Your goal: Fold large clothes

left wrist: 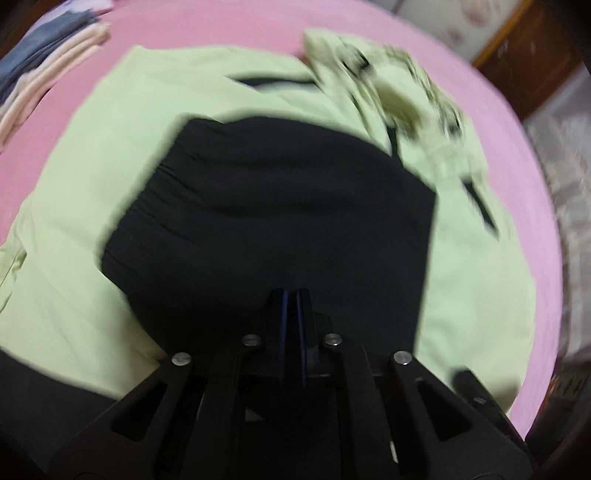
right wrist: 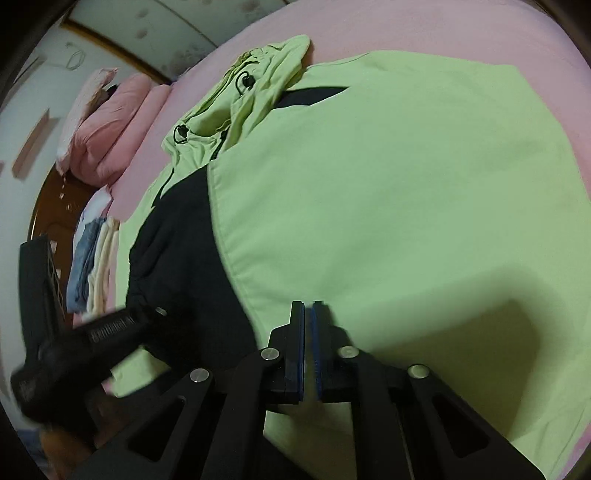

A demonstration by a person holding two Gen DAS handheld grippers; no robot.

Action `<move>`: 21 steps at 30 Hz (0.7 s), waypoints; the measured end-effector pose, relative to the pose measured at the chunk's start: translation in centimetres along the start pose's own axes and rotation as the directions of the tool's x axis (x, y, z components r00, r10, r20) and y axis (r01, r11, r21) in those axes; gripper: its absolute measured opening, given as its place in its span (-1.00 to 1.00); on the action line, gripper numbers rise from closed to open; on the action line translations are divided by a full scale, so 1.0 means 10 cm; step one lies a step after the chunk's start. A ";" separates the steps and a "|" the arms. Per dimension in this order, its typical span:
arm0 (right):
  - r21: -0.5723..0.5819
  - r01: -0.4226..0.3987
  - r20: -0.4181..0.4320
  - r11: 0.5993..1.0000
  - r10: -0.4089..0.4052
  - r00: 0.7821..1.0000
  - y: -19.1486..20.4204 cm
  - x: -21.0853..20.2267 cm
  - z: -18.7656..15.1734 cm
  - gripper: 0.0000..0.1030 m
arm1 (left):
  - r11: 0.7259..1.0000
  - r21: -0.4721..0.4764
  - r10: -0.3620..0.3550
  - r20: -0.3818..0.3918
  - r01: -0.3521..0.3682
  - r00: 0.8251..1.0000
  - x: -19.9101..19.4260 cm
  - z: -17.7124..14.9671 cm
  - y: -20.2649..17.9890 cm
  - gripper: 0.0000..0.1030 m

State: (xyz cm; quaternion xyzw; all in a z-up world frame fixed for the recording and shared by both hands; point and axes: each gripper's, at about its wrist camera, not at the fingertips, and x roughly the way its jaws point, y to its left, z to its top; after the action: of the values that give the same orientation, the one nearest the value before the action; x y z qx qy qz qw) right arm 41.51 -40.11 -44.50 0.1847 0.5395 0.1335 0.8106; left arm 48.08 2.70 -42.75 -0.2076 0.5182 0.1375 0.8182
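A light green jacket (left wrist: 110, 155) (right wrist: 369, 184) with black panels lies spread on the pink bed (left wrist: 221, 26) (right wrist: 443, 26). Its hood (left wrist: 388, 92) (right wrist: 258, 74), with black drawcords, is bunched at the far end. A black sleeve (left wrist: 277, 206) (right wrist: 184, 240) is laid across the green body. My left gripper (left wrist: 291, 293) hovers at the near edge of that black sleeve, pads together, and I see no cloth between them. It also shows, blurred, in the right wrist view as the left gripper (right wrist: 147, 314) by the gathered black cuff. My right gripper (right wrist: 308, 304) is shut over the green panel, holding nothing.
A stack of folded clothes (left wrist: 44, 74) (right wrist: 96, 258), blue and cream, sits at the bed's edge. Pink pillows (right wrist: 110, 129) lie at the head. A wooden cabinet (left wrist: 528, 55) and patterned floor (left wrist: 565, 177) lie beyond the bed.
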 end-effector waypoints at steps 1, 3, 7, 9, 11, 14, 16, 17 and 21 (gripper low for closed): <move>0.001 0.048 0.044 0.999 -0.048 0.998 -0.13 -0.11 -0.01 -1.00 | 0.998 0.004 0.065 0.031 -0.065 0.997 0.00 0.03 0.12 -0.93; 0.041 0.228 0.104 0.973 -0.231 0.967 -0.42 -0.30 0.01 -1.00 | 0.997 0.022 0.074 0.058 -0.075 0.996 0.02 0.13 0.37 -0.98; 0.151 0.299 0.170 0.942 -0.323 0.931 -0.73 -0.61 0.03 -1.00 | 1.000 -0.008 -0.007 0.028 0.007 1.000 0.01 0.20 0.54 -0.99; 0.146 0.426 0.221 0.893 -0.449 0.866 -0.61 -0.70 0.00 -1.00 | 0.999 0.026 0.040 0.047 -0.041 0.998 -0.06 0.17 0.44 -0.98; 0.146 0.297 0.243 0.944 -0.325 0.914 -0.47 -0.76 -0.05 -1.00 | 0.998 0.053 0.022 0.069 -0.026 0.997 -0.18 0.08 0.25 -0.99; 0.214 0.027 0.203 0.977 -0.071 0.977 -0.25 -0.61 -0.16 -1.00 | 0.991 0.098 -0.100 0.044 0.095 0.994 -0.34 -0.10 -0.03 -0.98; 0.251 -0.073 0.145 0.965 0.037 0.989 -0.07 -0.38 -0.28 -1.00 | 0.980 0.124 -0.156 -0.026 0.158 0.987 -0.33 -0.24 -0.19 -0.98; 0.264 -0.070 0.110 0.962 0.042 0.993 -0.03 -0.29 -0.31 -1.00 | 0.975 0.127 -0.176 -0.075 0.185 0.981 -0.29 -0.32 -0.25 -0.98; 0.305 -0.019 0.030 0.952 0.010 1.000 0.02 -0.10 -0.42 -1.00 | 0.975 0.222 -0.010 -0.052 0.021 0.999 -0.22 -0.47 -0.24 -0.98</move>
State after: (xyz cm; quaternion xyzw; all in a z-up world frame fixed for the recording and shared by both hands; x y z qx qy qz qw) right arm 37.19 -39.66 -45.02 0.3133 0.5410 0.0521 0.7788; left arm 44.42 -1.67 -42.04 -0.1221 0.5490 0.0669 0.8241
